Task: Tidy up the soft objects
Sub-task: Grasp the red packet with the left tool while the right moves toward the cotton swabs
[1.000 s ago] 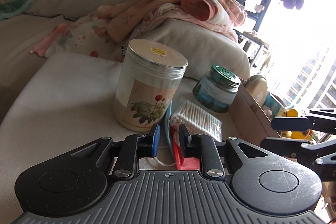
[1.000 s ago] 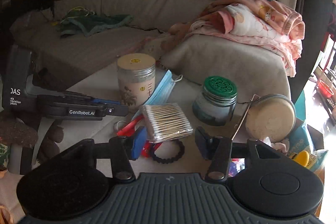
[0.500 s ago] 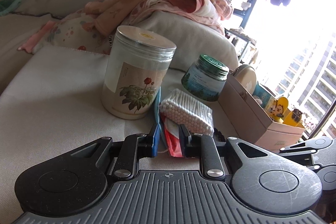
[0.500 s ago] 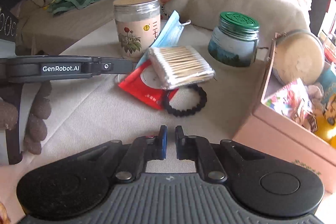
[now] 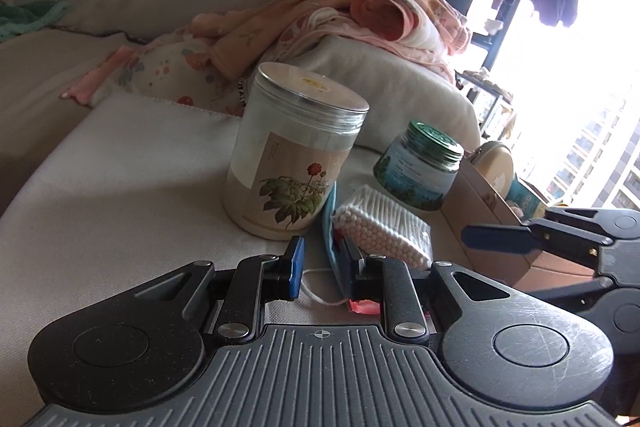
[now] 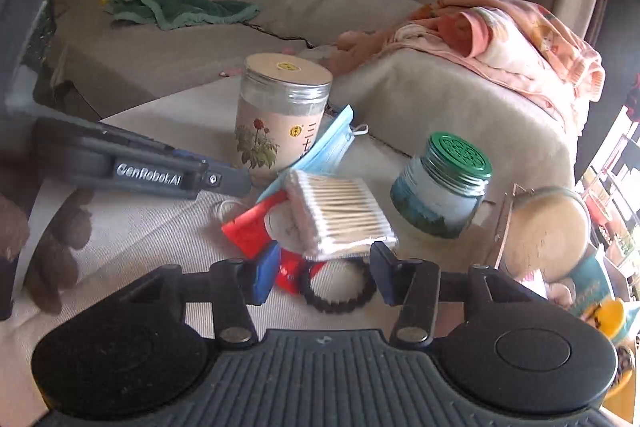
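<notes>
A pack of cotton swabs (image 6: pixel 338 215) lies on a red packet (image 6: pixel 250 227) and a blue face mask (image 6: pixel 328 147), on the beige cushion. A black bead bracelet (image 6: pixel 340 297) lies just in front. My right gripper (image 6: pixel 324 275) is open, its fingers on either side of the swab pack's near edge and the bracelet. My left gripper (image 5: pixel 322 263) is open and low over the mask's ear loop (image 5: pixel 316 293); the mask (image 5: pixel 330 239) and swabs (image 5: pixel 384 227) lie just beyond its right finger.
A tall flower-label jar (image 6: pixel 280 115) and a green-lidded jar (image 6: pixel 440 183) stand behind the pile. A cardboard box (image 5: pixel 484 211) with a round tin (image 6: pixel 544 227) and toys sits at the right. Pink blankets (image 6: pixel 500 39) drape the sofa arm; green cloth (image 6: pixel 176 7) lies far left.
My right gripper has opened from shut and moved forward up to the swab pack and bracelet. My left gripper has opened a little wider and stays near the mask.
</notes>
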Action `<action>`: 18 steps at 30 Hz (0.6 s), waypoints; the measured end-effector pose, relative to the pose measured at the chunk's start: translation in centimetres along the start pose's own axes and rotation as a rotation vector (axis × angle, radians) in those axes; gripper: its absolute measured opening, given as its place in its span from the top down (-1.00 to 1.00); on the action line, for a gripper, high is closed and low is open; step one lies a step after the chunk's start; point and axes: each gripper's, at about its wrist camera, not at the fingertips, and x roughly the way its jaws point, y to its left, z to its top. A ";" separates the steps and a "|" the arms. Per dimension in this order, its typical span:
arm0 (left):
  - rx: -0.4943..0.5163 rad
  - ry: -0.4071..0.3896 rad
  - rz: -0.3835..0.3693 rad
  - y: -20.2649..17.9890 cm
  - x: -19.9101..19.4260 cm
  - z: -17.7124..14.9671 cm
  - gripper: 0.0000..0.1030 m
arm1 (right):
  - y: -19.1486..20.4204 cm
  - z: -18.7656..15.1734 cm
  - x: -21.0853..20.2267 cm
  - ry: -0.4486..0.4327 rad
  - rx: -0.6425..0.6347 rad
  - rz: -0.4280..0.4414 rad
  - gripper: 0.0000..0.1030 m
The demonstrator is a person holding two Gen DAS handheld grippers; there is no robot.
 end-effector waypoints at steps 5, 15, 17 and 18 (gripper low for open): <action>0.002 -0.006 -0.040 0.0 -0.1 -0.3 0.57 | -2.0 2.2 4.3 0.099 0.031 -0.001 0.02; -0.005 0.018 -0.085 -0.3 0.0 -0.4 0.57 | -2.2 -1.1 0.5 0.023 0.120 0.008 -0.10; -0.014 0.037 -0.094 -0.4 0.2 0.0 0.57 | -1.7 -2.5 0.2 0.037 0.140 0.056 -0.10; -0.009 0.054 -0.090 -0.6 0.5 0.3 0.57 | -1.5 -3.1 0.0 0.041 0.143 0.065 -0.10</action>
